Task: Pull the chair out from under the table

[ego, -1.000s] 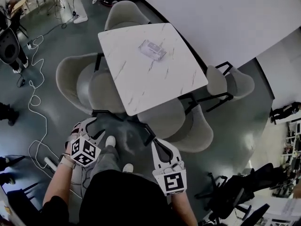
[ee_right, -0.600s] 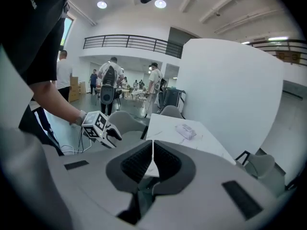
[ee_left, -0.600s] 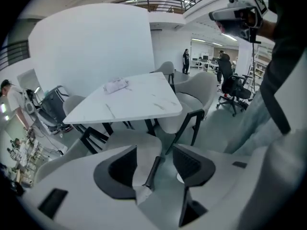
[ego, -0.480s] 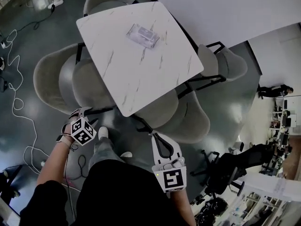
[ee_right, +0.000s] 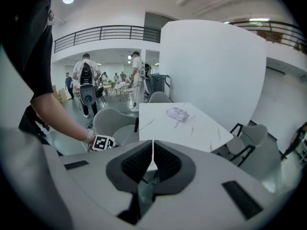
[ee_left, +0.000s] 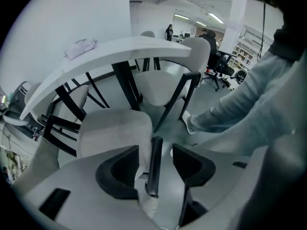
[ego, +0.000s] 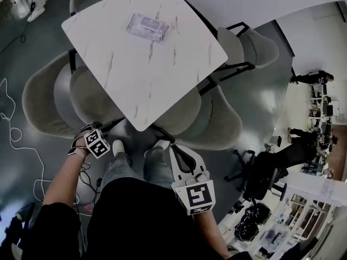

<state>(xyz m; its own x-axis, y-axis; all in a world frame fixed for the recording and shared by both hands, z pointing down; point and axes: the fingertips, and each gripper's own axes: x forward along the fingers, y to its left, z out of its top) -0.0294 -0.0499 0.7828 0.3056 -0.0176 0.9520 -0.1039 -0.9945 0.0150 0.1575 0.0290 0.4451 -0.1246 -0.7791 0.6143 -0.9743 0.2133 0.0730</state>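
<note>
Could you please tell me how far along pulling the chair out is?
Done: nothing; the chair sits tucked under the table. In hand: the left gripper, jaws open, straddles a dark bar, apparently the chair's frame, without pinching it. The right gripper is shut and empty. Left: close on the bar and pull the chair clear.

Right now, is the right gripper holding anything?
No: the right gripper has its jaws shut together, with nothing between them.
</note>
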